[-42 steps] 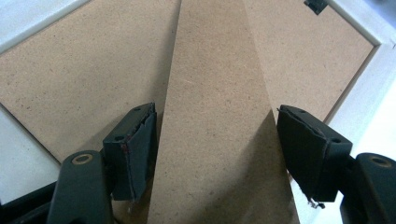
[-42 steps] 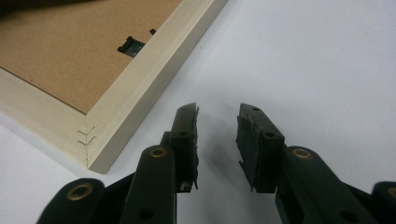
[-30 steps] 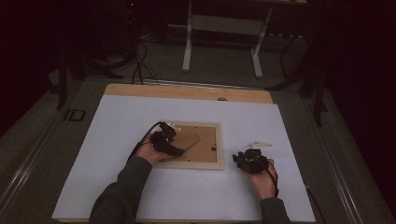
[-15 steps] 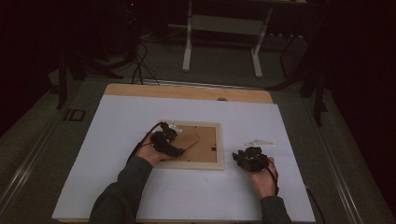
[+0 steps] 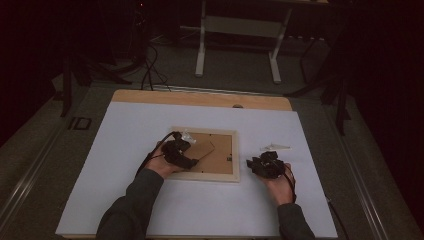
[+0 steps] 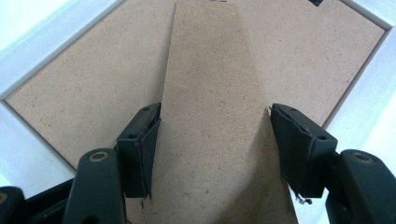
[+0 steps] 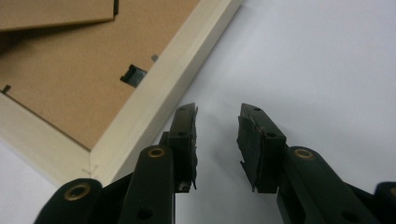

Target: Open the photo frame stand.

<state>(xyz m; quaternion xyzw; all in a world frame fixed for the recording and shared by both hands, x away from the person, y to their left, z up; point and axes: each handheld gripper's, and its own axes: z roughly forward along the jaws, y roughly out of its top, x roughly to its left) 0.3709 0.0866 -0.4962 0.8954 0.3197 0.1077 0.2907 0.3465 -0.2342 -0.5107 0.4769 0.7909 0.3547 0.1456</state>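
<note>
- Lying face down on the white bench [image 5: 125, 150], a wooden picture frame [image 5: 235, 155] shows its brown backing board.
- Over its left part, the left gripper [image 6: 212, 140] is spread, one jaw either side of the board's fold-out stand [image 6: 210, 93]; whether they touch it I cannot tell.
- Just off the frame's right edge, the right gripper [image 7: 217, 135] hovers, jaws parted around nothing.
- Beyond it lies a small clear plastic piece [image 5: 275, 146].

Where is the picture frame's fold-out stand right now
In the left gripper view the stand lies between the open left tongs, over the frame's backing board. In the high view the picture frame lies face down mid-table.
</note>
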